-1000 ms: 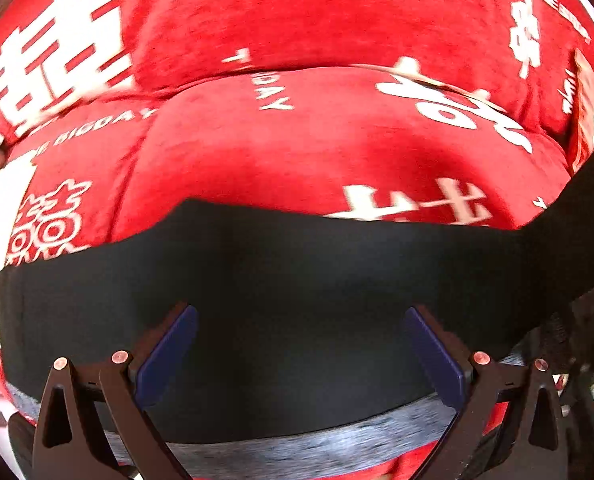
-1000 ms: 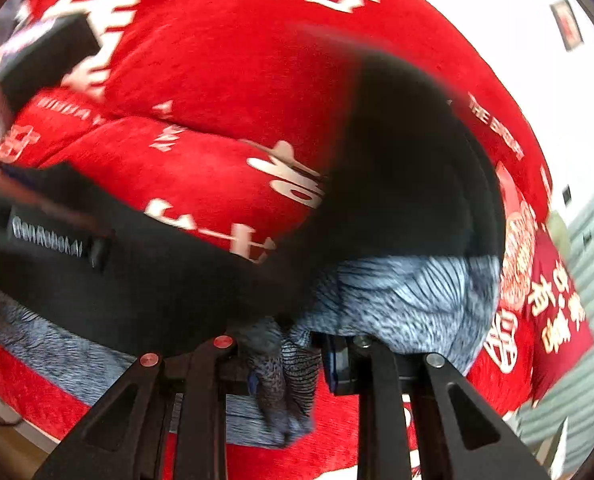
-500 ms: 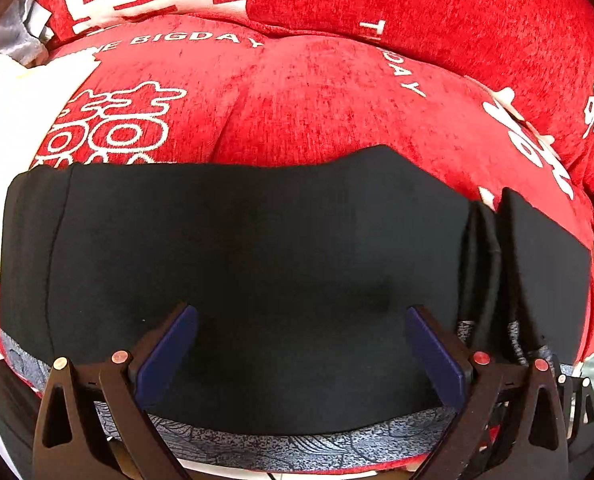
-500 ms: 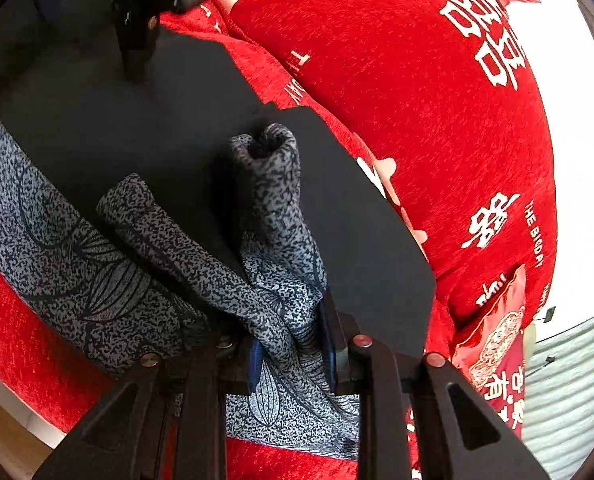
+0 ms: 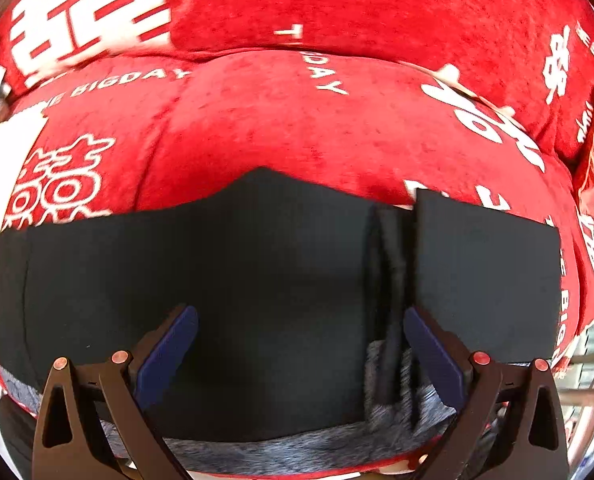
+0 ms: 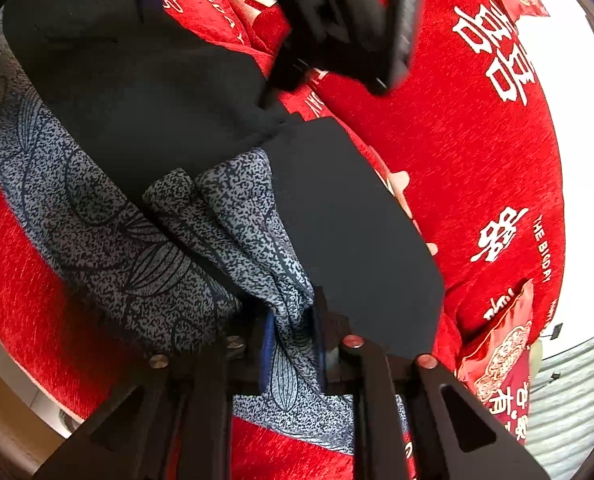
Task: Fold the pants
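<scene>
Left wrist view: the black pants (image 5: 257,280) lie flat across the front of a red cushion (image 5: 281,120) printed with white characters and the words "BIGDAY". A grey patterned band (image 5: 233,446) of the pants runs along their near edge. Toward the right the fabric is gathered into a narrow upright ridge (image 5: 391,272), and a flat black panel lies just beyond it. The left gripper (image 5: 300,354) hangs over the pants, pointing steeply down. Its blue pads (image 5: 168,346) stand wide apart with nothing clamped between them; only flat cloth shows below the gap.

Right wrist view: the right gripper (image 6: 293,350) has a bunched fold of the grey patterned fabric (image 6: 233,224) between its pads. The jaws are closing, nearly together, and both pads press on the cloth. From the grip the grey fabric fans upward and to the left, and the black part of the pants (image 6: 145,92) spreads beyond it. A black flap lies on the cushion just right of the grip. The left gripper's body (image 6: 349,12) shows blurred at the top edge, above the pants. A red foil packet (image 6: 505,352) with gold print lies at the right, near the cushion's edge. A second red cushion (image 6: 457,128) fills the upper right.
</scene>
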A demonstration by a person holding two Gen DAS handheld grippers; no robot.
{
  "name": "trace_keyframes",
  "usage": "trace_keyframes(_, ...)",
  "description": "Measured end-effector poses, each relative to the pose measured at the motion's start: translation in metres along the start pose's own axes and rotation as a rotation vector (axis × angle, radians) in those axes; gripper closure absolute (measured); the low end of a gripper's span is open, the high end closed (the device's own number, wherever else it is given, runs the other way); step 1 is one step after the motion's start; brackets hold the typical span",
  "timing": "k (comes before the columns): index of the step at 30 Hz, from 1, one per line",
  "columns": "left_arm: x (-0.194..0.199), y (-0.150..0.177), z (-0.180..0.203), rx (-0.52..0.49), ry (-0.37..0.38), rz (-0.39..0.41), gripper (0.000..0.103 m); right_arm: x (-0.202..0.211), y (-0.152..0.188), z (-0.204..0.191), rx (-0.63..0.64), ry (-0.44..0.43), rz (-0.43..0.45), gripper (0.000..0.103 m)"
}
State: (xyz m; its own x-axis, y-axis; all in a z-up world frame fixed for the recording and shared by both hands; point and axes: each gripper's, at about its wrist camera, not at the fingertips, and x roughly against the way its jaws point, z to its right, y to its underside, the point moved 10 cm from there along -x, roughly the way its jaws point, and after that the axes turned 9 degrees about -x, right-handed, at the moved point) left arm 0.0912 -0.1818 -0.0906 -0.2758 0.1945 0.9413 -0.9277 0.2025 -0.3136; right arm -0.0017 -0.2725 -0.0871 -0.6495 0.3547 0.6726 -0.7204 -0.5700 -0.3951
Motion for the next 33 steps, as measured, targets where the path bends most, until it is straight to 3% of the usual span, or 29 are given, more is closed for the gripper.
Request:
trace_keyframes(3, -0.008, 0.0, 0.017, -0.066, -0.002, -0.022, 0.0, 0.003, 0.003, -0.001, 0.012, -0.005, 0.004, 0.09)
trace_keyframes(7, -0.017, 0.007, 0.021, -0.07, -0.002, -0.042, 0.0, 0.006, 0.008, 0.0, 0.008, -0.012, 0.01, 0.091)
trace_keyframes(12, -0.024, 0.006, 0.019, -0.078, 0.0, -0.064, 0.0, 0.011, 0.009, -0.003, 0.04, -0.008, 0.017, 0.082)
trace_keyframes(15, -0.024, 0.006, 0.02, -0.085, 0.002, -0.063, 0.0, 0.033, 0.014, -0.002, -0.022, -0.146, 0.014, 0.055)
trace_keyframes(16, -0.024, 0.007, 0.019, -0.09, 0.0, -0.06, 0.0, 0.041, 0.016, 0.002, -0.062, -0.2, 0.017, 0.039)
trace_keyframes(17, -0.024, 0.008, 0.02, -0.091, -0.001, -0.058, 0.0, 0.047, 0.017, 0.009, -0.113, -0.256, 0.021, 0.032)
trace_keyframes(20, -0.023, 0.013, 0.02, -0.098, -0.006, -0.047, 0.0, 0.047, 0.031, 0.055, -0.367, -0.396, -0.024, 0.032)
trace_keyframes(23, -0.022, 0.018, 0.021, -0.115, -0.027, -0.032, 0.0, 0.019, 0.05, 0.105, -0.631, -0.463, -0.116, 0.032)
trace_keyframes(25, -0.02, 0.02, 0.021, -0.112, -0.033, -0.036, 0.0, 0.001, 0.06, 0.123, -0.743, -0.483, -0.167, 0.033)
trace_keyframes(28, -0.011, 0.022, 0.018, -0.086, -0.043, -0.038, 0.0, -0.016, 0.056, 0.121, -0.767, -0.542, -0.194, 0.033)
trace_keyframes(33, -0.001, 0.031, 0.025, -0.125, -0.065, -0.016, 0.0, -0.051, 0.047, 0.109, -0.62, -0.47, -0.258, 0.031)
